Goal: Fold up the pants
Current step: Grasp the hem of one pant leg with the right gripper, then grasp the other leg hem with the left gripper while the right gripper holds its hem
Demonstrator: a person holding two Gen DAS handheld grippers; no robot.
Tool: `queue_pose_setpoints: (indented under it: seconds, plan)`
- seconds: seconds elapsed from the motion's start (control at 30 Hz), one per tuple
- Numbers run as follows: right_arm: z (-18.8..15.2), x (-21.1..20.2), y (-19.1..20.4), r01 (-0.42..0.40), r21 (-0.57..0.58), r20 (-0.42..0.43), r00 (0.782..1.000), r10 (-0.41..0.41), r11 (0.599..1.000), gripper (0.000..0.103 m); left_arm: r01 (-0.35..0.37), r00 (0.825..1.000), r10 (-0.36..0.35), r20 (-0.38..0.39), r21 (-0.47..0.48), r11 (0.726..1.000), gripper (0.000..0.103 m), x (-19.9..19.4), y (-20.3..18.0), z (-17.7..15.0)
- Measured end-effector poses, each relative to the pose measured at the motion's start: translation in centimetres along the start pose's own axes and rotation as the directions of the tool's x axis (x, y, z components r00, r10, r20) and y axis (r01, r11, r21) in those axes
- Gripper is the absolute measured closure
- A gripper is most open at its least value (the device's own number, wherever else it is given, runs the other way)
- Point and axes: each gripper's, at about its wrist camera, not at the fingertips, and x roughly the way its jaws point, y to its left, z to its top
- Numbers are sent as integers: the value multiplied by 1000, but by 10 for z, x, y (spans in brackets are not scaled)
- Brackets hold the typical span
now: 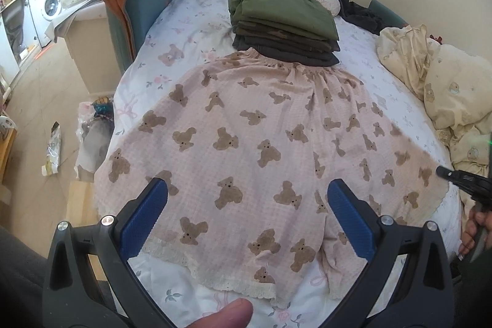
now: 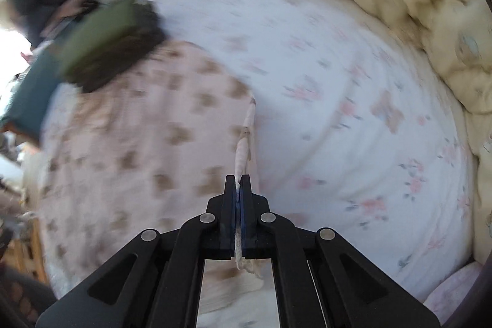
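Right wrist — pants [image 2: 132, 137] hem in claw [image 2: 238, 183]

bright daylight — right view blurred

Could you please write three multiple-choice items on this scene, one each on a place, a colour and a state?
1. Where is the clothes stack?
A. on the floor
B. on the bed, at the pants' waistband
C. on the washing machine

2. What colour is the stack's top garment?
A. green
B. red
C. white

3. How is the right gripper?
A. wide open
B. shut on nothing
C. shut on the pants' edge

Key:
1 B, it sits on the bed beyond the pants.
2 A, olive green cloth tops it.
3 C, the lace edge is pinched between its fingers.
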Motion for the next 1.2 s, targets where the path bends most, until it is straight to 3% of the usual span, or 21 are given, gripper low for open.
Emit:
queue_pose_setpoints:
  seconds: [0.17,0.27,0.33,0.43,0.57,0.67,0.77,0.87,0.97,1.07,1.13,1.2]
  plan:
    - [-18,-20,58,-190,-80,-4,982,190,979,103,9,1000,-8,-27,19,1000,1,4,-2,-1]
    - [-48,-16,90,-303,-110,-116,950,290,947,103,1,998,1,-57,22,1000,1,8,-2,0]
    - [-72,-5,106,-361,-126,-230,917,327,924,103,-3,998,4,-69,25,1000,1,11,-1,1]
    - [-94,16,114,-356,-133,-316,900,301,925,103,-5,993,7,-115,19,1000,2,21,0,5]
    - [-99,25,109,-357,-81,-352,884,309,931,103,22,976,-19,-219,11,1000,3,45,-4,21]
    - [-100,35,104,-356,-45,-379,871,313,933,103,24,968,-11,-252,49,999,3,67,-22,51]
    - [-99,45,103,-353,-24,-395,863,315,935,103,50,969,-14,-246,142,989,3,92,-62,87]
    - [-101,53,101,-344,-14,-409,859,309,939,103,92,960,-22,-281,237,967,4,131,-117,119]
    - [-104,58,100,-340,-5,-429,850,305,940,103,134,941,-10,-338,344,929,6,173,-181,135]
    - [-105,64,99,-334,-2,-450,842,298,943,103,100,948,50,-315,442,891,17,211,-236,144]
    - [-107,68,99,-328,-7,-468,836,287,945,103,114,933,69,-354,470,875,20,240,-267,144]
    - [-109,73,99,-322,-19,-485,831,273,947,103,145,909,85,-408,501,853,30,267,-290,137]
